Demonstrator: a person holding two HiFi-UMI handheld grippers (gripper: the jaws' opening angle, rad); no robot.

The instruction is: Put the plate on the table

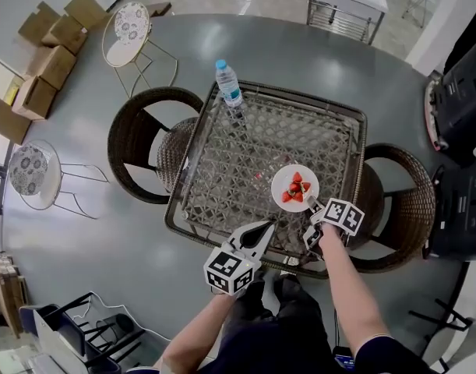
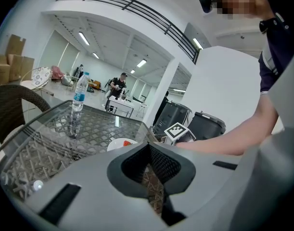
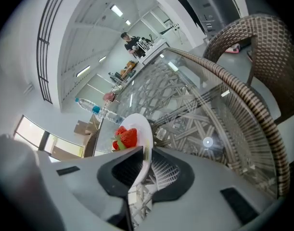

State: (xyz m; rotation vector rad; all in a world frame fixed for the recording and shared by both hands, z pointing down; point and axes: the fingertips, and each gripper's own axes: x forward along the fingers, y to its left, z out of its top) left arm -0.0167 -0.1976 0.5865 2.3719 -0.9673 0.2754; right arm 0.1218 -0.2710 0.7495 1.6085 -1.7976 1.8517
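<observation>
A small white plate with red strawberries is over the right front part of the glass-topped wicker table. My right gripper is shut on the plate's near rim. In the right gripper view the plate runs between the jaws, with the strawberries just past them. I cannot tell whether the plate touches the glass. My left gripper hangs over the table's front edge, shut and holding nothing. The left gripper view shows its jaws together and the plate beyond.
A water bottle stands at the table's far left corner. Wicker chairs sit at the left and right sides. Black bins stand at the far right, and cardboard boxes at the far left.
</observation>
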